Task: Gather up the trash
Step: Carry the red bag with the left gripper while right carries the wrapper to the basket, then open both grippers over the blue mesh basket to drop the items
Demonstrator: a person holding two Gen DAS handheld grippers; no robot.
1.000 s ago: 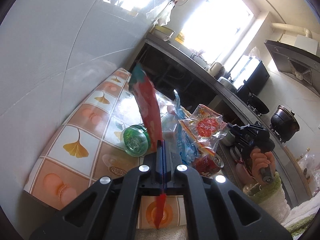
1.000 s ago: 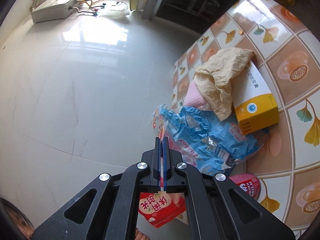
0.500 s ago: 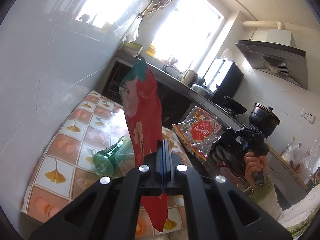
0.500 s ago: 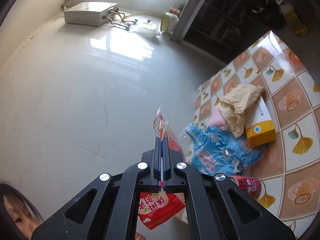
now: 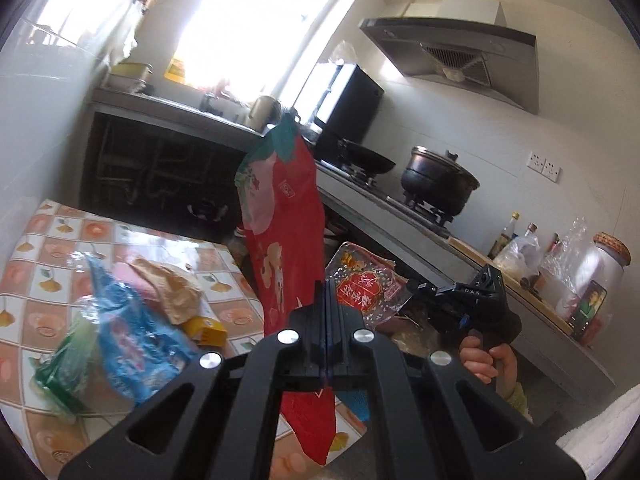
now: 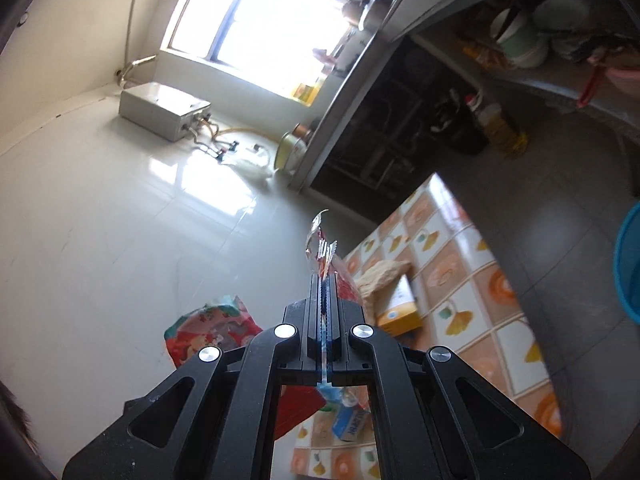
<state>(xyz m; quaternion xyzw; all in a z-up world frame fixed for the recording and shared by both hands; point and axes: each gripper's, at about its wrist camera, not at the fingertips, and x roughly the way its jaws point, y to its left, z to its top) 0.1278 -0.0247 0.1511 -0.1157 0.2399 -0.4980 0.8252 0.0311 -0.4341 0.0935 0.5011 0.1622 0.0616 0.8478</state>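
You are gripping the red wrapper (image 5: pixel 286 216) in the left gripper (image 5: pixel 327 292) and a clear printed wrapper (image 6: pixel 322 246) in the right gripper (image 6: pixel 323 280), both above the tiled table (image 5: pixel 52 240); carry them level toward the blue bin (image 6: pixel 628 264).

Red wrapper (image 5: pixel 286 216) with a teal top corner and pink patches, clamped between the black left fingers (image 5: pixel 316 312). To their left, a blue crinkled bag (image 5: pixel 132 328), a green one (image 5: pixel 60 364), tan paper (image 5: pixel 176 284), a yellow box (image 5: pixel 206 330), all on the orange-and-white ginkgo-leaf tablecloth (image 5: pixel 52 240). Right of them, a clear packet with a red label (image 5: pixel 360 288). Beyond the right fingers (image 6: pixel 316 292), glossy white tiles (image 6: pixel 120 220).
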